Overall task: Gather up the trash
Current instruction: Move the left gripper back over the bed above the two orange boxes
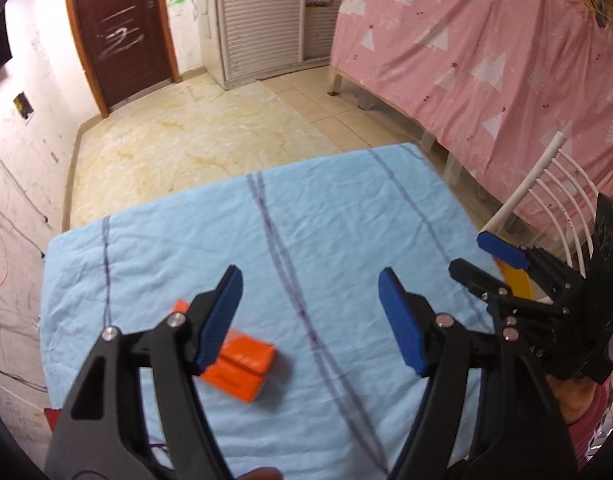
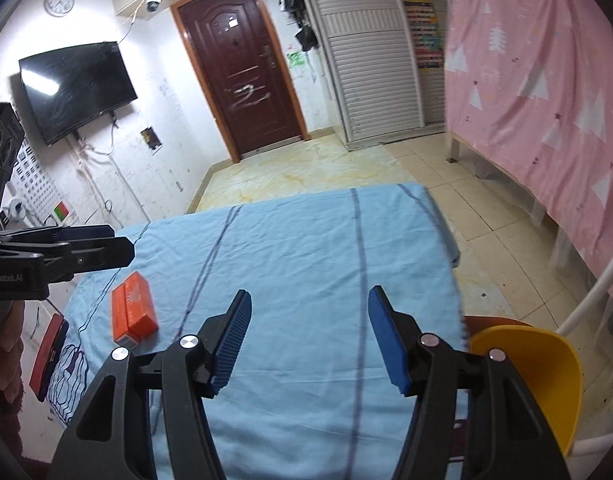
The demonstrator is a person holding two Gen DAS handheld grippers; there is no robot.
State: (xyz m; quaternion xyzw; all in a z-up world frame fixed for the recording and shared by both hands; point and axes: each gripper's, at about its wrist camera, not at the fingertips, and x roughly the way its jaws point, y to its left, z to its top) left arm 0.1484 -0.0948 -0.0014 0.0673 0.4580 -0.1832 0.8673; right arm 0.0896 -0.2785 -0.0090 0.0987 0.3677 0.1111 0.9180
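Nearest, the left gripper [image 1: 310, 316] and the right gripper [image 2: 308, 336] are held over a blue-sheeted tabletop [image 2: 306, 248], jaws apart and empty. An orange box [image 2: 133, 312], presumably the trash, is seen lying untouched at the tabletop's near left. Collection appears not yet begun.

the black left hand-held gripper [image 1: 310, 318] with blue ribbed pads and its matching right hand-held gripper [image 2: 309, 336] both tilt downward, jaws parted and empty, side by side
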